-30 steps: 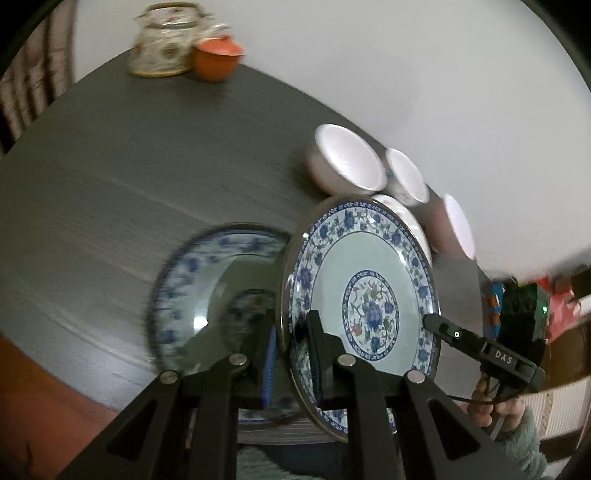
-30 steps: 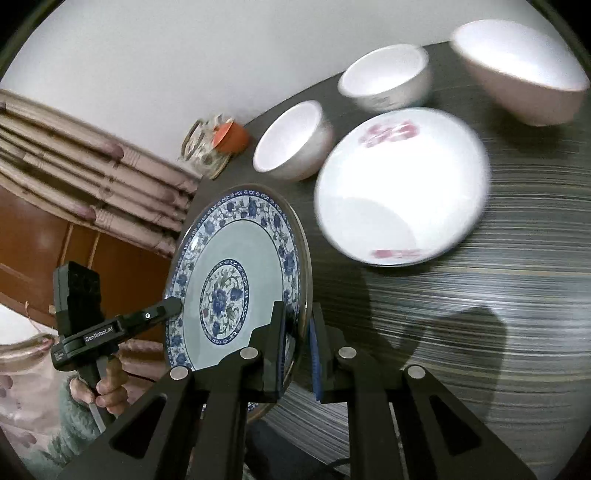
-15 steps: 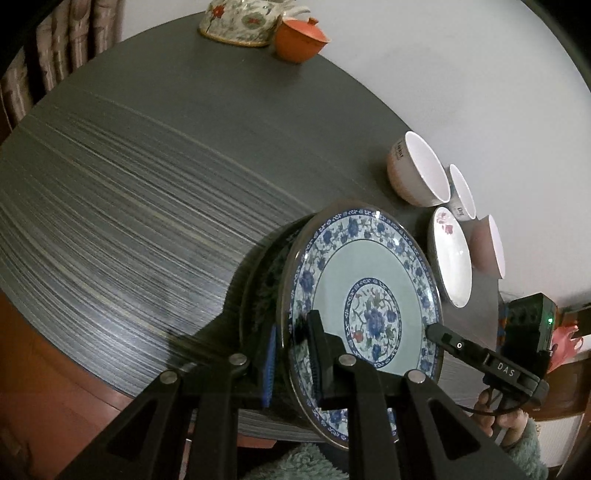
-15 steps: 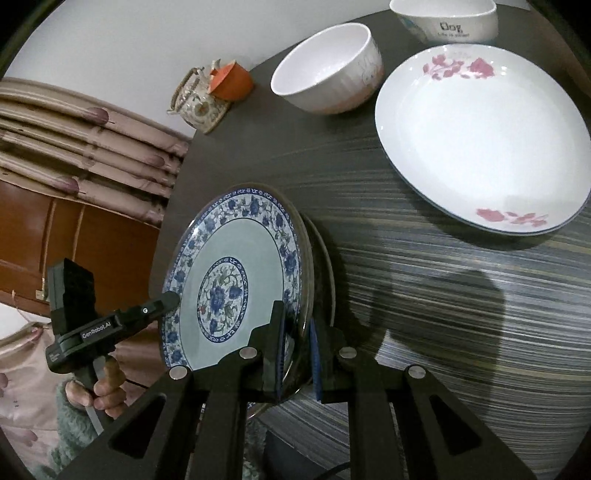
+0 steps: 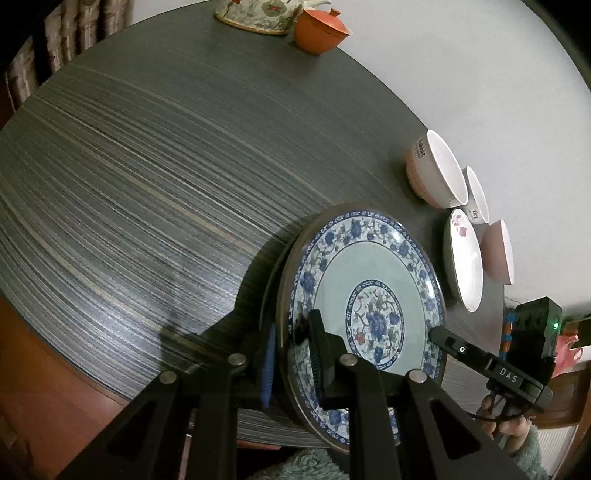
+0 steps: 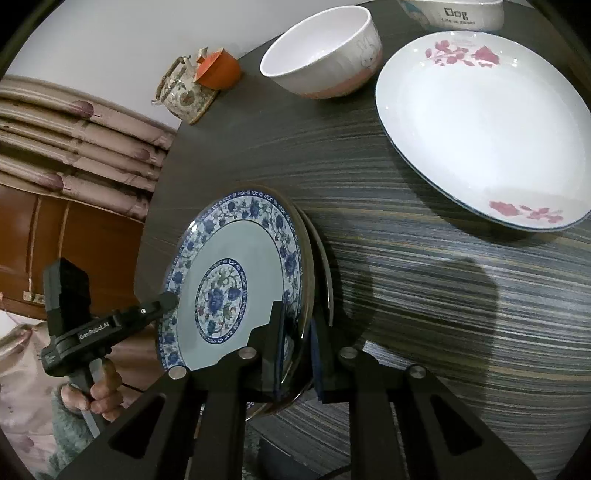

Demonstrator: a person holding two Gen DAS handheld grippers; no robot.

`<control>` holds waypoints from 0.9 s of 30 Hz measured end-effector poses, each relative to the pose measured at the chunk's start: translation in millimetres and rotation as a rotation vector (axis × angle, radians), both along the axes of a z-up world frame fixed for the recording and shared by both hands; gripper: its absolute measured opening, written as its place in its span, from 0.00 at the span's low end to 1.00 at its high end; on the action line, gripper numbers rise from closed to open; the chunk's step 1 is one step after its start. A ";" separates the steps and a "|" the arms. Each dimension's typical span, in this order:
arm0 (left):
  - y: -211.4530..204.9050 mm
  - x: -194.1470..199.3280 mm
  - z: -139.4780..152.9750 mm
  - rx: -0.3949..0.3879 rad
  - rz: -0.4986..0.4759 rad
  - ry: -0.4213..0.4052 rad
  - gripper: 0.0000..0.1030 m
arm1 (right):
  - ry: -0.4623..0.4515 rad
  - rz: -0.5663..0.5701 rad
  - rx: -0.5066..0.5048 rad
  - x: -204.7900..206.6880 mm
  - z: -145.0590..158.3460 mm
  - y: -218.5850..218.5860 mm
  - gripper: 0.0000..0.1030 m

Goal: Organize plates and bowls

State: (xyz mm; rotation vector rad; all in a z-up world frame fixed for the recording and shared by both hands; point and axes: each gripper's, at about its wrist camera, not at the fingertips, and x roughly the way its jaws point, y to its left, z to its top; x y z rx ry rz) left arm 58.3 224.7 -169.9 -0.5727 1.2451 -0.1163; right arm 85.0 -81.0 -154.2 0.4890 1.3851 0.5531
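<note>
A blue-and-white floral plate [image 5: 369, 314] [image 6: 236, 288] is gripped at two opposite rims. My left gripper [image 5: 291, 332] is shut on its near-left rim, and in the right wrist view the left gripper [image 6: 168, 300] shows at the plate's far side. My right gripper [image 6: 297, 325] is shut on the other rim, seen in the left wrist view as the right gripper [image 5: 437, 334]. The plate lies just over a second plate [image 6: 327, 280], of which only a thin edge shows. I cannot tell whether they touch.
On the dark round table [image 5: 147, 166] lie a white plate with pink flowers [image 6: 480, 122], a white bowl [image 6: 321, 51], a "Dog" bowl [image 6: 454, 13] and a pink bowl [image 5: 500, 251]. A teapot [image 5: 258, 11] and orange cup [image 5: 321, 31] stand at the far edge.
Both grippers have carried the blue plate down and sideways over the second blue plate, which was widely visible and now shows only as a thin edge.
</note>
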 end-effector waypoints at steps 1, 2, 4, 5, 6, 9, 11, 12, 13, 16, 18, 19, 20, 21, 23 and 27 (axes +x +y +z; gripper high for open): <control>0.4 0.5 -0.3 -0.002 0.000 0.000 0.16 | -0.002 -0.004 0.000 -0.6 0.5 -1.0 0.14; 1.1 0.6 -0.9 -0.006 0.003 0.000 0.16 | 0.000 -0.006 -0.001 -0.4 0.5 -0.3 0.15; 0.4 1.1 -1.1 -0.008 0.004 0.003 0.16 | -0.007 0.000 -0.014 -0.1 1.7 2.7 0.15; -0.7 0.9 -0.8 -0.001 0.001 0.001 0.16 | -0.009 0.002 -0.024 0.0 2.8 4.1 0.15; -1.8 0.8 -0.6 0.005 0.001 0.002 0.17 | -0.010 0.004 -0.034 0.1 4.1 5.1 0.15; -4.5 3.0 0.3 0.018 0.001 0.008 0.17 | -0.020 0.008 -0.064 -1.4 7.5 8.5 0.18; -5.6 3.6 0.3 0.021 0.007 0.018 0.18 | -0.032 0.022 -0.091 -1.9 10.6 13.1 0.19; -6.8 4.0 0.5 0.027 0.006 0.021 0.18 | -0.038 0.027 -0.105 -2.2 12.1 15.0 0.21; -7.5 4.3 0.7 0.031 0.009 0.023 0.18 | -0.047 0.035 -0.117 -2.6 13.9 17.6 0.22; -11.8 5.4 2.0 0.058 0.013 0.026 0.20 | -0.060 0.052 -0.143 -3.7 16.7 22.1 0.26; -16.0 6.1 3.7 0.088 0.012 0.025 0.22 | -0.060 0.056 -0.158 -3.8 17.9 24.8 0.28; -18.0 6.6 4.5 0.102 0.011 0.027 0.23 | -0.062 0.060 -0.164 -4.0 18.0 25.6 0.28; -20.7 7.1 4.9 0.117 0.008 0.030 0.26 | -0.066 0.067 -0.178 -4.1 18.7 27.3 0.28; -22.7 7.5 5.0 0.129 0.008 0.029 0.27 | -0.068 0.073 -0.191 -4.3 19.4 29.2 0.28; -25.6 7.6 5.2 0.158 0.018 0.031 0.28 | -0.071 0.085 -0.206 -4.8 19.9 33.1 0.30; -33.7 7.8 3.8 0.194 0.029 0.028 0.31 | -0.098 0.109 -0.239 -7.9 21.5 41.9 0.34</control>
